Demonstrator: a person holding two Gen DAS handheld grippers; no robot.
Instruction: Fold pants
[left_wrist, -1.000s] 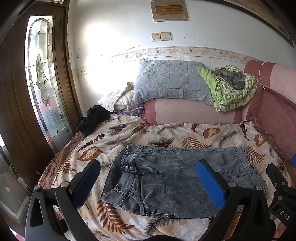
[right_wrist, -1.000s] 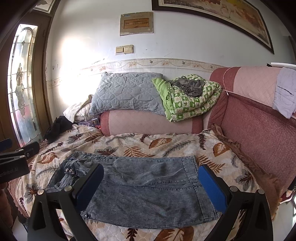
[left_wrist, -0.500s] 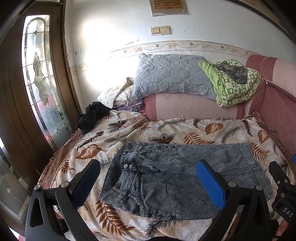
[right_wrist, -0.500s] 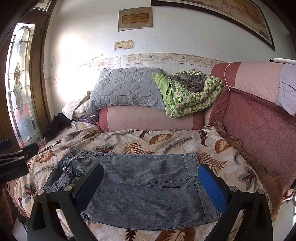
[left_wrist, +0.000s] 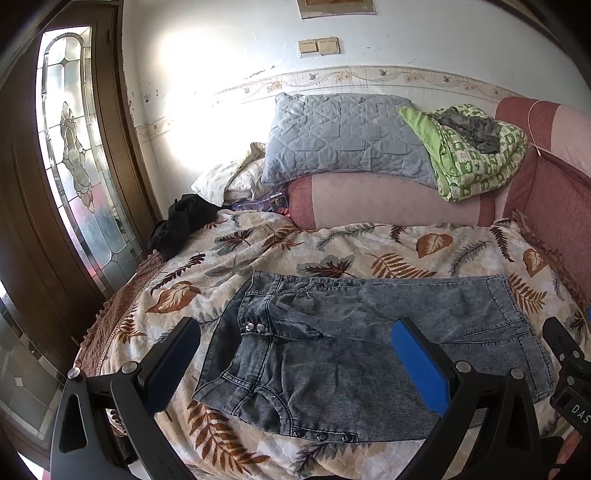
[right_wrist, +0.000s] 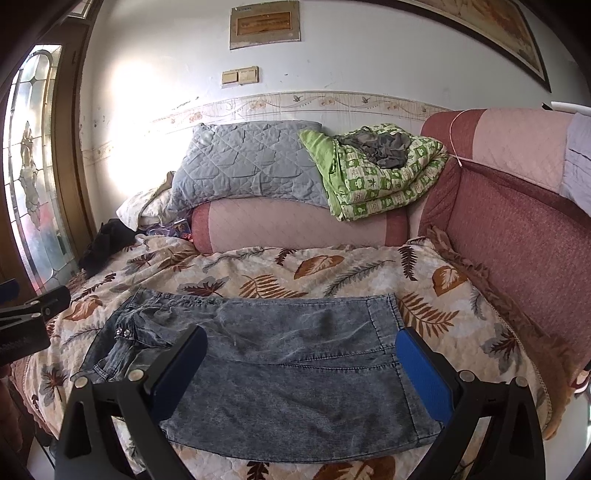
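Grey-blue acid-wash denim pants (left_wrist: 354, 350) lie folded into a flat rectangle on the leaf-print bedspread (left_wrist: 369, 251), waistband and snaps to the left, hems to the right; they also show in the right wrist view (right_wrist: 295, 365). My left gripper (left_wrist: 295, 369) is open and empty, held above the pants' waist end. My right gripper (right_wrist: 301, 373) is open and empty, held above the pants' front edge. The right gripper shows at the right edge of the left wrist view (left_wrist: 569, 373); the left one at the left edge of the right wrist view (right_wrist: 26, 317).
A grey quilted pillow (left_wrist: 343, 140) and a green folded blanket (left_wrist: 472, 151) rest on a pink bolster (left_wrist: 388, 203) at the back. A black garment (left_wrist: 181, 225) lies at the bed's left. A padded red headboard (right_wrist: 517, 236) runs along the right. A glass door (left_wrist: 74, 166) stands left.
Both grippers have drawn slightly nearer and tilted down toward the pants, which look larger and higher in view. The pants have not moved. Both stay open.
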